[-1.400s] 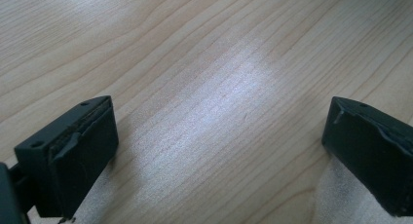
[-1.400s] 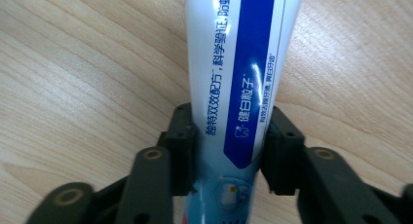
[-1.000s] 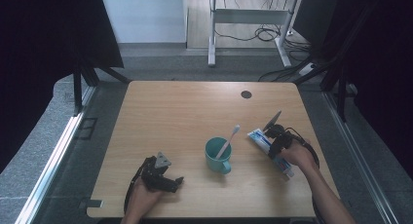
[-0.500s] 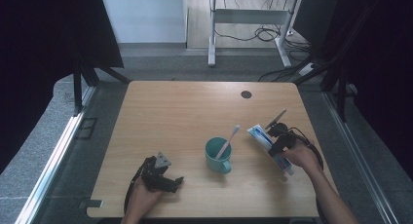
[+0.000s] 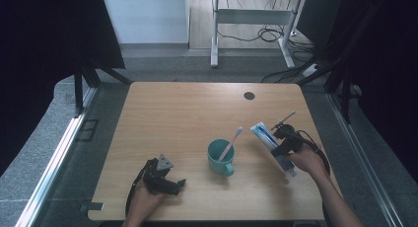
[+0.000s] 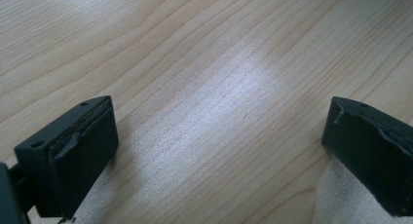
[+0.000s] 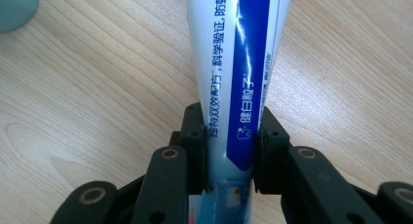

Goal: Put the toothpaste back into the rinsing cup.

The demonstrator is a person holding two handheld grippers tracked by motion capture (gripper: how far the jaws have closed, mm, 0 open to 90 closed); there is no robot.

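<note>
Right gripper view: my right tool [image 7: 229, 136] is clamping a toothpaste tube [image 7: 236, 63] just over the bench [image 7: 97, 97], right of the cup [image 5: 220, 158] holding a toothbrush [image 5: 230, 143]. My left tool [image 6: 219, 146] is resting gaping, holding nothing.

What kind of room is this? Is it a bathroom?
Probably not a bathroom; it looks like a lab or workshop. A light wooden table stands on grey floor between black curtains, with loose cables behind. The teal mug holding a white toothbrush seems a prop.
</note>
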